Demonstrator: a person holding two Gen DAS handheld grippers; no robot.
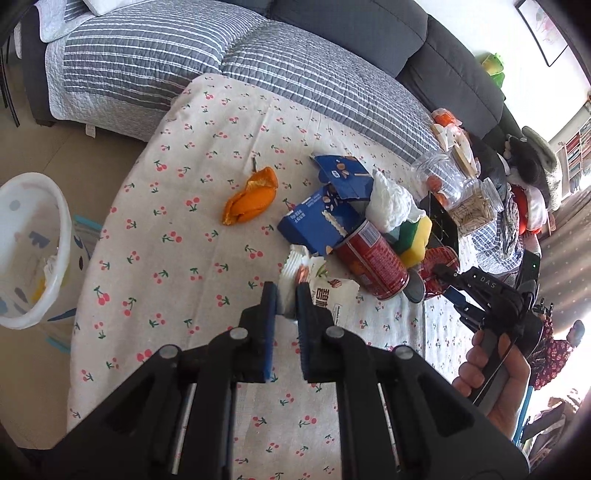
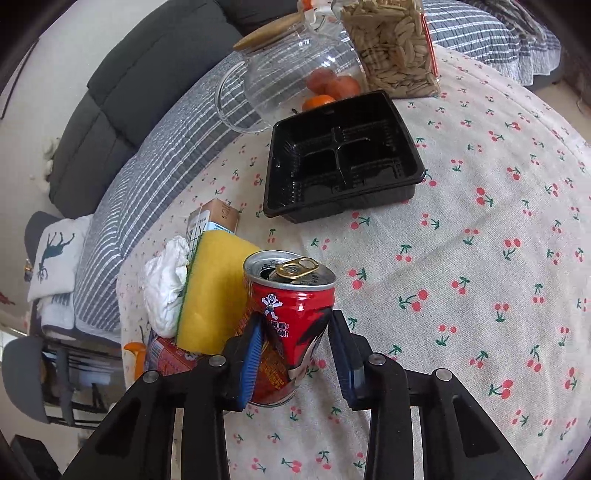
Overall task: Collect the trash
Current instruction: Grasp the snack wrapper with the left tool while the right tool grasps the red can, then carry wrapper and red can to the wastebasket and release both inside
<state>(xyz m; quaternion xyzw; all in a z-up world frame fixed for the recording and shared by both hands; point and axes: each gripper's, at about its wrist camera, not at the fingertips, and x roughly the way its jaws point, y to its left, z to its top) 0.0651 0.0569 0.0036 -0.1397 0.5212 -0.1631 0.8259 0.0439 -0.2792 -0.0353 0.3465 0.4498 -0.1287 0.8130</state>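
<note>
The upright red can (image 2: 290,325) stands between the fingers of the right gripper (image 2: 295,354), its long axis vertical and its pull-tab top pointing up; the left pad touches the can wall while the right pad stands just off it, so the fingers are part open around the can and not yet clamped. This hand is plainly the nearer one to it, and a squeeze looks like all the grasp needs. The left gripper (image 1: 286,314) hovers with its fingers a narrow gap apart and nothing held, its tips just over a white snack wrapper (image 1: 325,288) lying flat on the surface (image 1: 177,258). A second red can (image 1: 369,262) lies on its side beyond the wrapper, beside a torn blue carton (image 1: 321,225), a yellow sponge (image 2: 214,295), crumpled tissue (image 2: 166,284) and an orange peel (image 1: 251,199). A black tray (image 2: 343,158) sits farther off. The cherry-print cloth covers the surface; a white bin (image 1: 33,251) stands on the floor at left, a grey sofa (image 1: 351,33) behind.
</note>
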